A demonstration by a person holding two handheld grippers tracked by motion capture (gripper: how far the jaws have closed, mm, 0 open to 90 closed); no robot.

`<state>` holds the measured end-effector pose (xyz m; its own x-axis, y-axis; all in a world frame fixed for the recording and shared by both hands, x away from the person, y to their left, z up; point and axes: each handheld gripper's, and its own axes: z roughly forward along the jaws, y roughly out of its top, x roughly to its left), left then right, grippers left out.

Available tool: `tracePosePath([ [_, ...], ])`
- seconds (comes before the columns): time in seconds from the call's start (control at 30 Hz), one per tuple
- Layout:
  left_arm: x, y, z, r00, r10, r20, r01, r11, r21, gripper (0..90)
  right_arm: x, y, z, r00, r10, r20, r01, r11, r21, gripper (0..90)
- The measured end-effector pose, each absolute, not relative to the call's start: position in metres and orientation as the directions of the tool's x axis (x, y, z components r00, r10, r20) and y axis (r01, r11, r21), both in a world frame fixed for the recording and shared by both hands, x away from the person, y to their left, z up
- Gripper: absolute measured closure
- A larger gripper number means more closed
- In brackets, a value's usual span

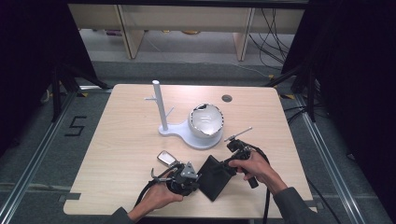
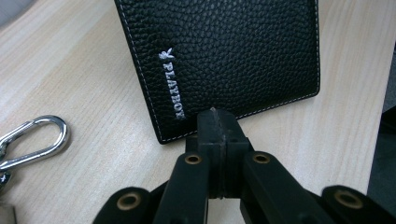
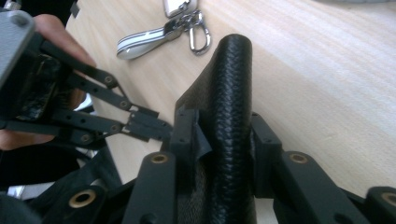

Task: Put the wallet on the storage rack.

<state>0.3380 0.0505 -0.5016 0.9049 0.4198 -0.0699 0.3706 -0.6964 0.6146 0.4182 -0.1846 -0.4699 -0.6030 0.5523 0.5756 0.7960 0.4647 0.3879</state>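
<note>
**A:** What sits nearest the person?

**B:** Two hand-held grippers meet over a black leather wallet (image 1: 215, 176) near the front edge of a pale wooden table (image 1: 126, 140). The left gripper (image 1: 195, 177) has its jaws pressed fully together, tips resting against one edge of the wallet; from the left gripper view it looks to pin or steady that edge rather than hold it between the jaws. The right gripper (image 1: 225, 164) has its jaws clamped on the wallet's folded spine, which stands up between them.

**A:** So what is the step, and how should it go?

**B:** It looks like lifting or opening the wallet. I would keep the right grip squarely on the spine, firm enough that the leather cannot slide, and raise slowly while the left tip holds the lower flap down. A tilted pull could let the wallet twist out.

**A:** What lies beyond?

**B:** Just left of the left gripper, a key fob on a carabiner (image 1: 166, 158). Farther back, mid-table, a white stand with a peg post (image 1: 159, 108), and a shiny round bowl (image 1: 206, 119) resting on its base.
</note>
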Motion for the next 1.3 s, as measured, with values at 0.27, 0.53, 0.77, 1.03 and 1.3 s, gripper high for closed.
tracePosePath([
  [0.27,0.338,0.051,-0.501,0.906,0.418,-0.064,0.365,-0.698,0.616,89.4,0.418,-0.179,-0.461,-0.592,0.545,0.594,0.797,0.504,0.332,74.7],
  [0.53,0.336,0.053,-0.500,0.907,0.416,-0.062,0.362,-0.698,0.618,89.3,0.414,-0.173,-0.451,-0.619,0.540,0.570,0.775,0.541,0.328,77.4],
  [0.77,0.336,0.068,-0.487,0.905,0.423,-0.051,0.356,-0.684,0.637,89.3,0.411,-0.173,-0.441,-0.660,0.525,0.537,0.743,0.562,0.364,77.7],
  [1.03,0.325,0.088,-0.483,0.906,0.420,-0.052,0.357,-0.691,0.629,89.3,0.414,-0.176,-0.417,-0.689,0.522,0.503,0.722,0.556,0.412,77.8],
  [1.3,0.315,0.118,-0.477,0.898,0.436,-0.056,0.373,-0.689,0.622,89.2,0.425,-0.186,-0.387,-0.689,0.561,0.458,0.724,0.502,0.473,77.8],
])
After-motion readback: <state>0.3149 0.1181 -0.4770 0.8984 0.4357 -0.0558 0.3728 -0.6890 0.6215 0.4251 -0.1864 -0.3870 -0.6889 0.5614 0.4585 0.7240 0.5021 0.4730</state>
